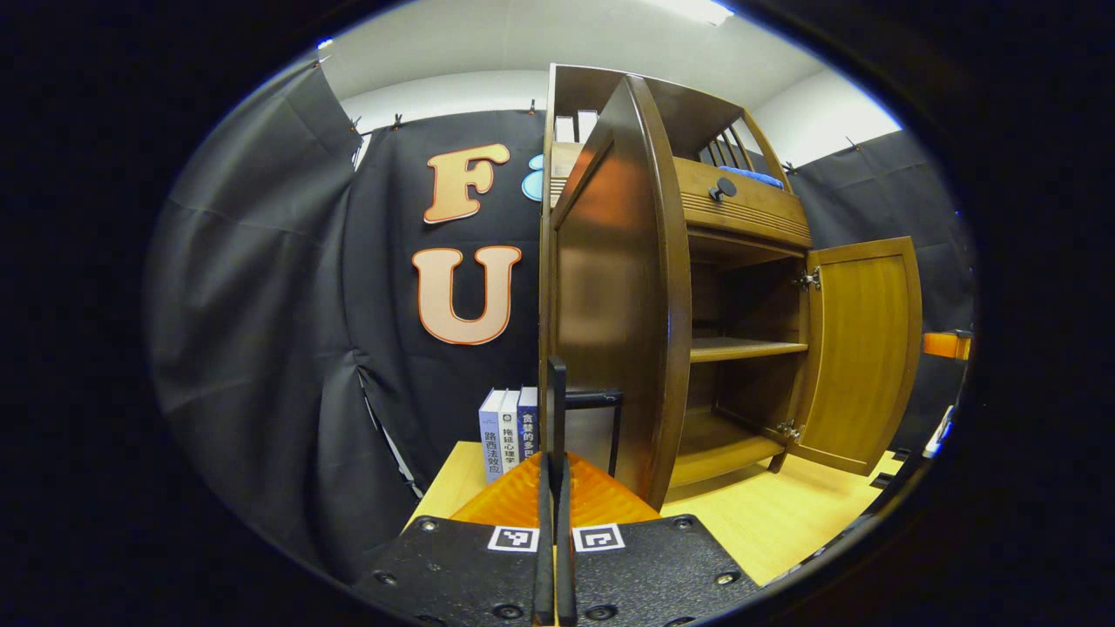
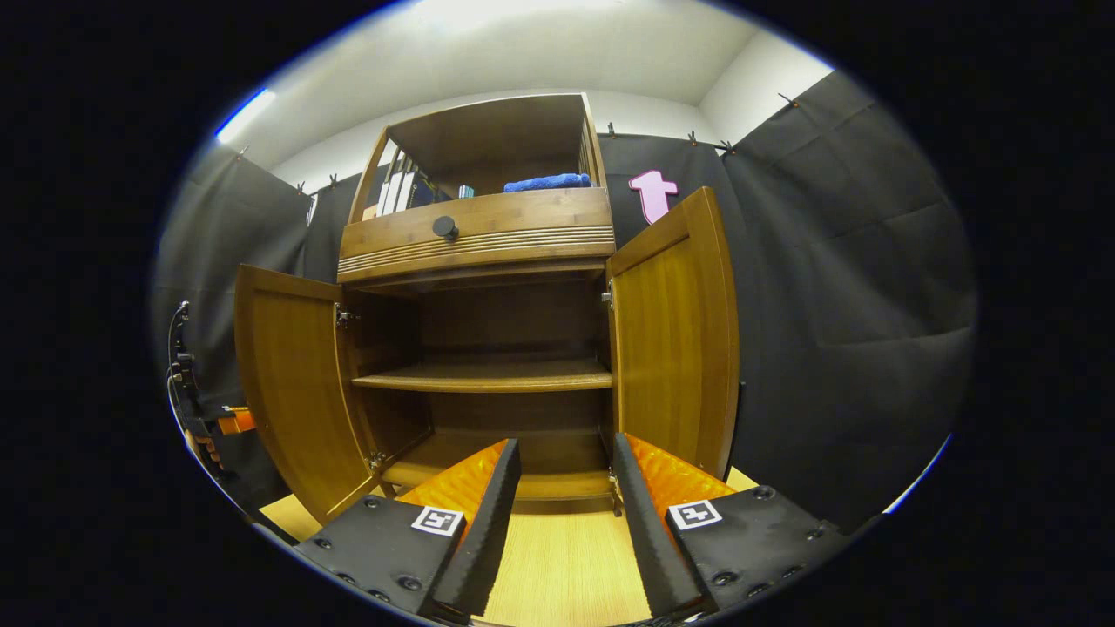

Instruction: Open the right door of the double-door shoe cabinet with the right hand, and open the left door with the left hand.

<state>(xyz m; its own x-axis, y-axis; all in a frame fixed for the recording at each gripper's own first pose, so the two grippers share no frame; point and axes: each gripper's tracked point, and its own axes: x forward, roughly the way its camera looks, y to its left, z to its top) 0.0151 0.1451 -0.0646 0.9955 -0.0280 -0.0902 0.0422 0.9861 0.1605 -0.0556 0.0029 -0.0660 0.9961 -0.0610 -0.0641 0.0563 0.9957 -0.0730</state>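
Both doors of the double-door shoe cabinet [image 2: 488, 348] stand swung out from the frame. In the right gripper view the left door [image 2: 292, 383] and right door [image 2: 675, 331] flank an open interior with a bare middle shelf [image 2: 488, 376] and a bottom board. Above sit a drawer with a round dark knob [image 2: 445, 227], upright books [image 2: 396, 190] and a folded blue cloth [image 2: 547, 183].

The right gripper [image 2: 566, 514] hangs in front of the opening, its fingers well apart and holding nothing, clear of the right door.

In the left gripper view the left gripper [image 1: 556, 488] has its fingers pressed together, with a thin dark upright piece rising between them. Whether this is the left door's handle cannot be told, so a true clamp on it is uncertain. The left door [image 1: 614, 287] is seen nearly edge-on just beside the fingers; the right door [image 1: 858, 348] stands open farther off. Three books [image 1: 510, 431] stand on the light wooden tabletop [image 1: 784, 514] beside the cabinet.

Judgement: the task looks essentially complete. To finish well, the left door should be eased along its hinge arc, not pulled straight, then released before the hinge binds, and the gripper backed away without brushing the door edge.
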